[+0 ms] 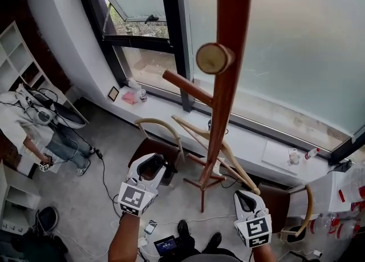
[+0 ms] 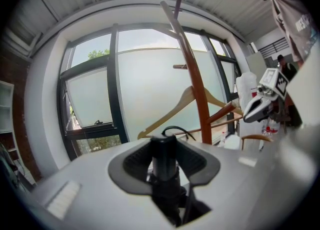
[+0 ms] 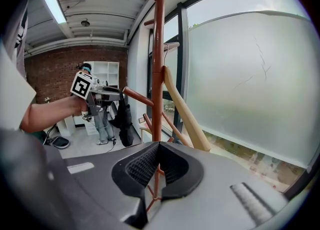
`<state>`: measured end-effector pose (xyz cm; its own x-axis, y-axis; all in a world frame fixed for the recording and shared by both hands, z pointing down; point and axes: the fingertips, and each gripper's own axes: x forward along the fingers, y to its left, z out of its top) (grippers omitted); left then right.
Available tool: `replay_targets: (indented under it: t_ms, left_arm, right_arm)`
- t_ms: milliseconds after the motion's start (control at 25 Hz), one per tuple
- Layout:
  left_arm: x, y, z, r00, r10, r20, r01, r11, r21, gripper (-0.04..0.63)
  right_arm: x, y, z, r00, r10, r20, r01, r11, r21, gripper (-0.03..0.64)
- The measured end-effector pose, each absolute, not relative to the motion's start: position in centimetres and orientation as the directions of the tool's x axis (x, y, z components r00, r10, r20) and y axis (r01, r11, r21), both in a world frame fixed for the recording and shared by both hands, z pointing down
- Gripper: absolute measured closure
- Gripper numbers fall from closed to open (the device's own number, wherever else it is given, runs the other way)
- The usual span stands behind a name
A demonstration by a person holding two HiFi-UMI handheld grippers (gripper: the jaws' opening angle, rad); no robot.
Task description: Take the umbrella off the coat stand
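The wooden coat stand [image 1: 225,84] rises in front of me, with round pegs sticking out. My left gripper [image 1: 153,164] is shut on the handle of a black folded umbrella [image 2: 164,166], whose thin wrist loop [image 2: 176,131] curls free above the jaws. In the right gripper view the umbrella [image 3: 123,121] hangs down from the left gripper [image 3: 102,93], close beside a lower peg [image 3: 137,96] of the stand [image 3: 157,48]. My right gripper [image 1: 246,198] is lower right of the stand's foot. Its jaws [image 3: 157,149] look shut with nothing between them.
A wooden clothes hanger [image 2: 170,111] hangs on the stand. Wooden chairs [image 1: 153,141] stand by the window sill [image 1: 268,146], which carries bottles. A person [image 1: 28,124] stands at the left by white shelves. Cables lie on the floor.
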<state>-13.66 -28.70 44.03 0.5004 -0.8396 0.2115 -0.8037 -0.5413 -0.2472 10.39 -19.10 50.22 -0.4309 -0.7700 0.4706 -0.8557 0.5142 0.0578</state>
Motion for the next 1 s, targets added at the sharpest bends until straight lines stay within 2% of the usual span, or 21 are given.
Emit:
replay_targets:
  t_ms: [1000]
  left_arm:
    - [-13.0, -20.7, 41.2, 0.542, -0.807, 0.232, -0.774, -0.588, -0.235, 0.449]
  right_arm:
    - [9.7, -20.0, 48.6, -0.453, -0.778, 0.434, -0.852, 0.522, 0.047, 0.615]
